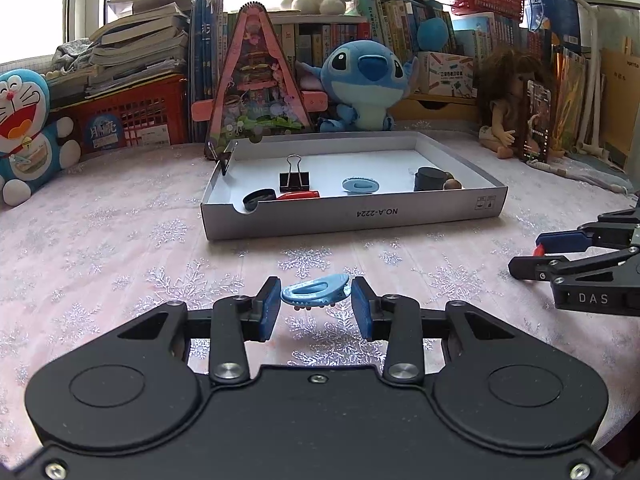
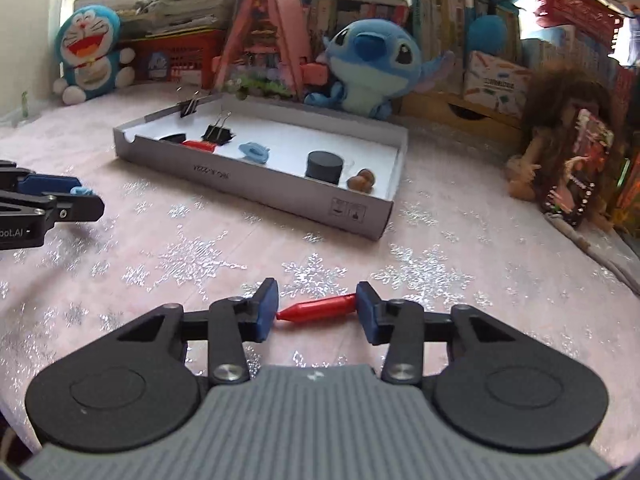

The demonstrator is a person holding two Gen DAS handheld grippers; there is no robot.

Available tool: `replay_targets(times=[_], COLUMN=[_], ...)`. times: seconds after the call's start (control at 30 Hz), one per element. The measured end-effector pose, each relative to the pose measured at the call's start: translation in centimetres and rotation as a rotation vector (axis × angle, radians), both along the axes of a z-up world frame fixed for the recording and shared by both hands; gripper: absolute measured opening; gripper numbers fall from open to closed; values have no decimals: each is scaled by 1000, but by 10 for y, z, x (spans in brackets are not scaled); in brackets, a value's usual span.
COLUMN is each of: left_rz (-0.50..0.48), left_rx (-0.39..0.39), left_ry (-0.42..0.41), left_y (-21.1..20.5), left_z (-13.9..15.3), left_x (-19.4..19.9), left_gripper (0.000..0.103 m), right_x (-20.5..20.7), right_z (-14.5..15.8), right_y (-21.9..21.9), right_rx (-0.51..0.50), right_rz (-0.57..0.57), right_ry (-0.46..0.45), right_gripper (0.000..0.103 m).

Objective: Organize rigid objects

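Left gripper [image 1: 315, 305]: closed on a blue clip [image 1: 315, 291], lifted above the cloth [image 1: 120, 248].
Right gripper [image 2: 316, 307]: pads touching both ends of a red piece [image 2: 318, 309].
Tray [image 1: 352, 216]: beyond both, near the cloth's far edge.

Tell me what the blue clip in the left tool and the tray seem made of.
Blue clip: likely moulded plastic, judging by its uniform colour, smooth satin sheen and small moulded teeth. Tray: probably cardboard, given its matte grey outside, white inside, thin folded walls and printed label.
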State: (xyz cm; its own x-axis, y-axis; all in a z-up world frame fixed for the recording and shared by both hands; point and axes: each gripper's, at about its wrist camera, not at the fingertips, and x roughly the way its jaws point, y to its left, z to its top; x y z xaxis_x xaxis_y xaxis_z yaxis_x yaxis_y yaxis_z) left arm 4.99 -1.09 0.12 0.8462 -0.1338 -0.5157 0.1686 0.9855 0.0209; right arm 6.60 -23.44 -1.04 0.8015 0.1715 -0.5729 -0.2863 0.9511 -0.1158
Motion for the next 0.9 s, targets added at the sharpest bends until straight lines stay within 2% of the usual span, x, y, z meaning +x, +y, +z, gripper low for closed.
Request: replay_targets(times=[0.2, 0.37, 0.5, 0.77, 0.9], left_rz=[-5, -17, -20, -24, -20], left_rx=[-9, -11, -43, -100, -87], left_ry=[-15, -24, -3, 36, 37], left_y=[4, 9, 15, 24, 23], left_z=[12, 28, 39, 58, 64], left_x=[11, 30, 50, 90, 108], left_gripper=[36, 36, 36, 36, 36], right_x=[0, 14, 28, 55, 70], right_z=[11, 29, 39, 52, 58], right_y=[1, -6, -13, -15, -14], right_rx=[54, 167, 251, 301, 329], right_rz=[-40, -94, -135, -190, -207], right_ry=[-21, -4, 25, 49, 69], right_gripper=[48, 48, 48, 48, 48])
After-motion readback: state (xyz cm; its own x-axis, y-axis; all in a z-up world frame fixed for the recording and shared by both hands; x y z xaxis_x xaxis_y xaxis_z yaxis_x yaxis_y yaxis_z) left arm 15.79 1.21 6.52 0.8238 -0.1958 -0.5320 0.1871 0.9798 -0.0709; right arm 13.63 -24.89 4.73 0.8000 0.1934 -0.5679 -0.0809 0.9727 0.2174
